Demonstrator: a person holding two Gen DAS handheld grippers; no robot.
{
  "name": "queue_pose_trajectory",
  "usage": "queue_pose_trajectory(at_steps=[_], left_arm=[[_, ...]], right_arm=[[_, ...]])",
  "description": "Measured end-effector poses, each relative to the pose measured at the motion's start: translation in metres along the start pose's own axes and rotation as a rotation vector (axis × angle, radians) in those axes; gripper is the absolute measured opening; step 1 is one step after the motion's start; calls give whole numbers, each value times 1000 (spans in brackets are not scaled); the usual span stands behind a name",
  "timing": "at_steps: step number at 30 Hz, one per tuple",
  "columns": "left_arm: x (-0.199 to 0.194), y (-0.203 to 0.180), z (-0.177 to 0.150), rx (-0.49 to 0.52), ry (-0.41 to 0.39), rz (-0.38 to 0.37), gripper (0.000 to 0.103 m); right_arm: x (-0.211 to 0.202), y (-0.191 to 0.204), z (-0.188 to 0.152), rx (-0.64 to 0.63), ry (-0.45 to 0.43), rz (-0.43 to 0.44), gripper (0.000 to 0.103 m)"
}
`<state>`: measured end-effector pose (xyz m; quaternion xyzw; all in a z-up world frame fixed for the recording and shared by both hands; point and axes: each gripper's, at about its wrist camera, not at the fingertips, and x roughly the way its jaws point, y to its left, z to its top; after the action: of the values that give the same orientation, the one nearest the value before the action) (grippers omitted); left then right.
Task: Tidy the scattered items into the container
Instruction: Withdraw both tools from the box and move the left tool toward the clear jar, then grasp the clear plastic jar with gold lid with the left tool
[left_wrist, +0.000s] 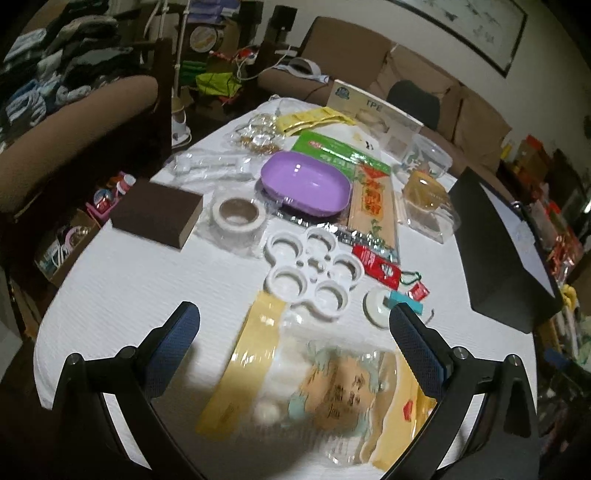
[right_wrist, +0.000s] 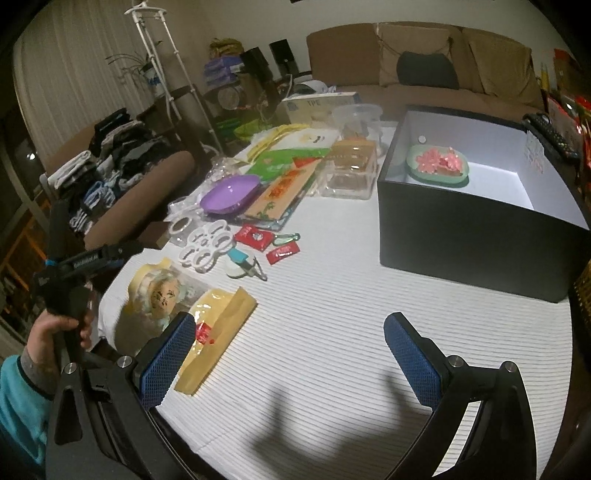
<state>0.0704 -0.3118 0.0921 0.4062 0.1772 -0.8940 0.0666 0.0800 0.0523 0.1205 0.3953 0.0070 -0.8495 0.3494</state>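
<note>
A: Grippers?
B: Left gripper (left_wrist: 294, 325) is held with fingers wide apart, nothing between them, above a clear packet (left_wrist: 332, 391) that lies at the near edge of the table (left_wrist: 122, 280). Right gripper (right_wrist: 289, 360) is also spread wide, empty, over bare cloth at the near edge.

A: Container?
B: Black box (right_wrist: 469, 229) is seen at the right edge of the table, open on top, white inside. A green dish (right_wrist: 437, 168) with pink pieces is seen in it, toward its far wall.

A: Scattered items?
B: All are left on the table, outside the box. A white palette (left_wrist: 312, 271) is seen mid-table, just beyond the packet. A tape roll (left_wrist: 238, 216) and a brown block (left_wrist: 157, 214) are placed to its left, the block at the left edge. A purple bowl (left_wrist: 306, 182) is seen farther back, beside a bamboo-stick pack (left_wrist: 373, 206). A red sachet (left_wrist: 376, 264) and a white disc (left_wrist: 375, 306) are found right of the palette. A clear tub (left_wrist: 428, 199) is set near the box's far corner.

A: Person?
B: A hand (right_wrist: 55, 328) with a teal sleeve (right_wrist: 20, 402) is seen gripping the left tool's handle in the right wrist view. Packet print is blurred, unreadable.
</note>
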Motion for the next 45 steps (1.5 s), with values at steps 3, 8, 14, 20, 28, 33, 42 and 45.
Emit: queue_pose_trajectory(at_steps=[3,8,14,20,28,33,42,45], left_arm=[[6,-12,12,25,-15,-14,103],[28,-49,25,92,-15,-54,103],[55,-105,37,147,10,-123,103],[87,-169,57,229,3,-120,103],[161,-234,92,262,43,-51,103],[201,-260,103,259,88,-78,103],[255,-271,98,254,170,-46,103],[266,-272,94,270,182,-22,103]], right_arm=[[0,-2,0,2,0,-4,103],[-2,-11,1,14,-12,-18,103],[-11,-28,4,39,-29,-33,103],[-19,-46,19,17,-22,-45,103],[-37,-82,42,14,-67,-32,103],[-35,-101,36,75,-53,-2,103],[-43,-118,35,142,-54,38,103],[-45,-121,35,146,-54,35,103]])
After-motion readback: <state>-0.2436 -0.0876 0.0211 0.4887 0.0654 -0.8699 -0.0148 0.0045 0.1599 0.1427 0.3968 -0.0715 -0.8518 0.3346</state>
